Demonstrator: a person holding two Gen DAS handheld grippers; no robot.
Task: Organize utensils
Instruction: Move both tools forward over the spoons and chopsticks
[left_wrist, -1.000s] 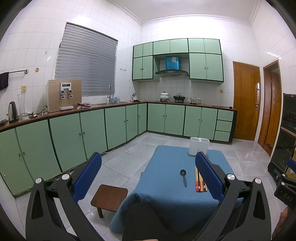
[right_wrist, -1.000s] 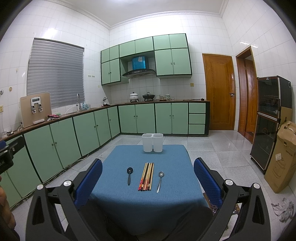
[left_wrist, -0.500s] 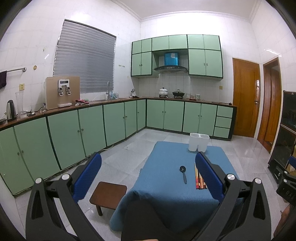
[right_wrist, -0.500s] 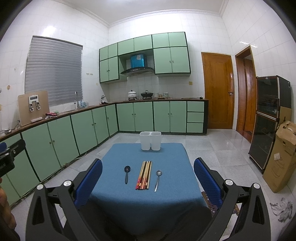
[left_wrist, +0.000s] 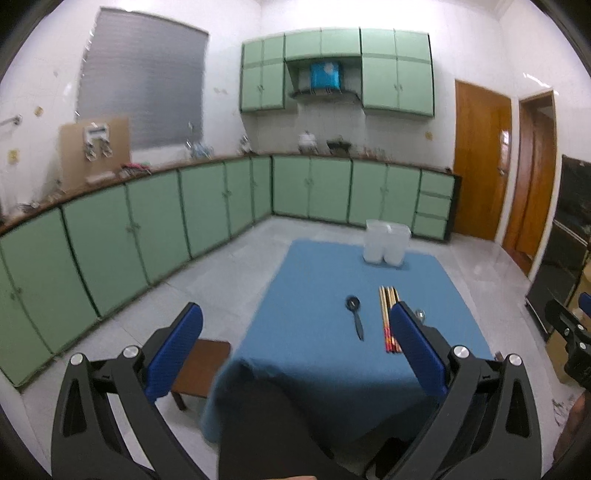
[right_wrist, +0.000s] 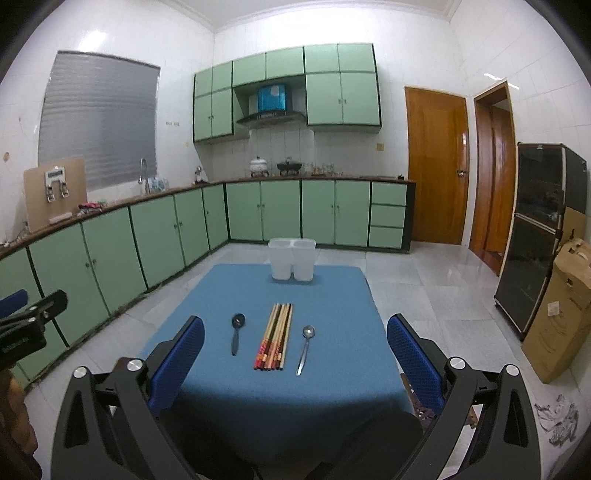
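A table with a blue cloth (right_wrist: 325, 295) carries a black spoon (right_wrist: 236, 332), a bundle of chopsticks (right_wrist: 275, 336) and a silver spoon (right_wrist: 304, 347) side by side. A white two-compartment holder (right_wrist: 292, 258) stands at the far edge. My right gripper (right_wrist: 295, 350) is open and empty, above the near edge. My left gripper (left_wrist: 295, 339) is open and empty, above the table's near left corner. In the left wrist view I see the black spoon (left_wrist: 355, 317), the chopsticks (left_wrist: 387, 317) and the holder (left_wrist: 386, 247); the silver spoon is mostly hidden behind my right finger.
A small brown stool (left_wrist: 201, 369) stands left of the table. Green cabinets (right_wrist: 166, 236) line the left and far walls. A black cabinet (right_wrist: 535, 236) and a cardboard box (right_wrist: 561, 310) stand at the right. Tiled floor surrounds the table.
Both grippers have moved closer to the table and tilted down; the left view has swung right toward the table. Both stay open and empty.
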